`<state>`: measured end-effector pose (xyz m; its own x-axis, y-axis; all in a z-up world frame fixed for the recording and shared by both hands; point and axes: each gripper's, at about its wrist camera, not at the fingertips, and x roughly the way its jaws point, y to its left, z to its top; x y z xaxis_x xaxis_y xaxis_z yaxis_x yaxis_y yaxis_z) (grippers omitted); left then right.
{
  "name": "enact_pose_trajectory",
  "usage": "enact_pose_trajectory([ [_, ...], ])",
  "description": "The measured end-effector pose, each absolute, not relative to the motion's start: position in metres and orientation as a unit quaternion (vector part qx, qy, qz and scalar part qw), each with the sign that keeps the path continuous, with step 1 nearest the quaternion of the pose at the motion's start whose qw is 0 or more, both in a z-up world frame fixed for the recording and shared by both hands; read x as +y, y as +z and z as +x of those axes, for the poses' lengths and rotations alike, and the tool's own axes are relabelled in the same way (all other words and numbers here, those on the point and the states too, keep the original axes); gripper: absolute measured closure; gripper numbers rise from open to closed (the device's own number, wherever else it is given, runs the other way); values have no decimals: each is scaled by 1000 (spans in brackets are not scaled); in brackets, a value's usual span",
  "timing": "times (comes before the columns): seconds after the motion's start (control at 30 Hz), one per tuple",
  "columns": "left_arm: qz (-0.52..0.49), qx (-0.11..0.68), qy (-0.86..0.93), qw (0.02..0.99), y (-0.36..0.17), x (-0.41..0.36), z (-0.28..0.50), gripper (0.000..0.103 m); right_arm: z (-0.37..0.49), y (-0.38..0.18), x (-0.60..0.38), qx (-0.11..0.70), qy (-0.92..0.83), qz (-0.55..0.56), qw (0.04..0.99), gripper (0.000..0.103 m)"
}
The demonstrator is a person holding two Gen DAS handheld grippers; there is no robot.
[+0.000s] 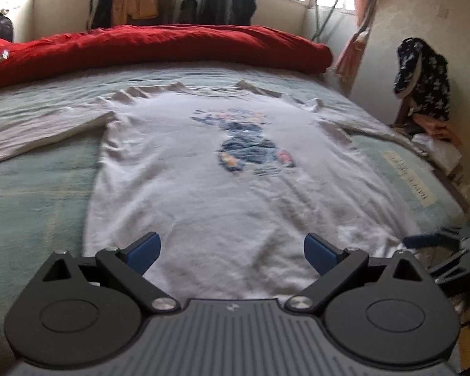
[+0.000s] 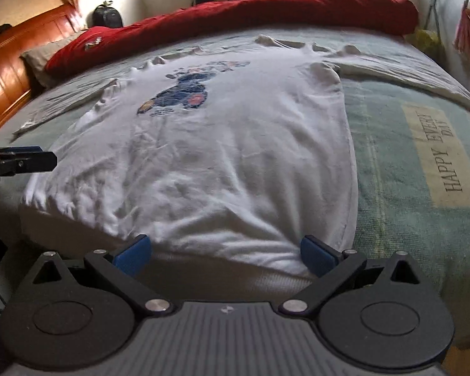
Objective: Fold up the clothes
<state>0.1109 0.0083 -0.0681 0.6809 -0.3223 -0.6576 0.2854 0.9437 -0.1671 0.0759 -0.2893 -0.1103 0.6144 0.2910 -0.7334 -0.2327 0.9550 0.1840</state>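
A white T-shirt [image 1: 203,169] with a blue printed figure lies flat, front up, on the bed, sleeves spread to both sides and hem nearest me. My left gripper [image 1: 232,252] hovers open over the hem's left part, nothing between its blue pads. In the right wrist view the same T-shirt [image 2: 228,144] fills the middle, its hem hanging over the mattress edge. My right gripper [image 2: 227,253] is open right at the hem's right part. Each gripper shows in the other's view: the right gripper's fingertips [image 1: 435,239] at the right edge, the left gripper's fingertips [image 2: 22,158] at the left edge.
The bed carries a pale green blanket [image 2: 401,169] with a "HAPPY EVERY DAY" patch. A red duvet [image 1: 159,44] is bunched along the far side. A wooden headboard [image 2: 9,72] stands at the left. Dark patterned clothing [image 1: 423,81] is piled by the right wall.
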Motion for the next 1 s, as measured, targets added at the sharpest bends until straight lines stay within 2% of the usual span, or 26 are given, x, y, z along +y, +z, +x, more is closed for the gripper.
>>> enact_pose_trajectory([
  [0.2, -34, 412, -136, 900, -94, 17, 111, 5, 70, -116, -274, 408, 131, -22, 903, 0],
  [0.4, -57, 405, -139, 902, -85, 39, 103, 5, 69, -116, -271, 404, 132, -42, 904, 0],
  [0.57, -56, 357, -157, 919, -57, 44, 141, 5, 68, -111, -270, 402, 122, -30, 907, 0],
  [0.7, -76, 371, -171, 910, -64, 47, 196, 5, 64, -101, -278, 398, 120, 10, 909, 0],
  [0.93, -110, 395, -149, 900, -96, 79, 231, 6, 67, -93, -293, 395, 100, 44, 912, 0],
  [1.0, -110, 386, -139, 905, -83, 81, 227, 6, 70, -94, -295, 396, 100, 46, 912, 0],
])
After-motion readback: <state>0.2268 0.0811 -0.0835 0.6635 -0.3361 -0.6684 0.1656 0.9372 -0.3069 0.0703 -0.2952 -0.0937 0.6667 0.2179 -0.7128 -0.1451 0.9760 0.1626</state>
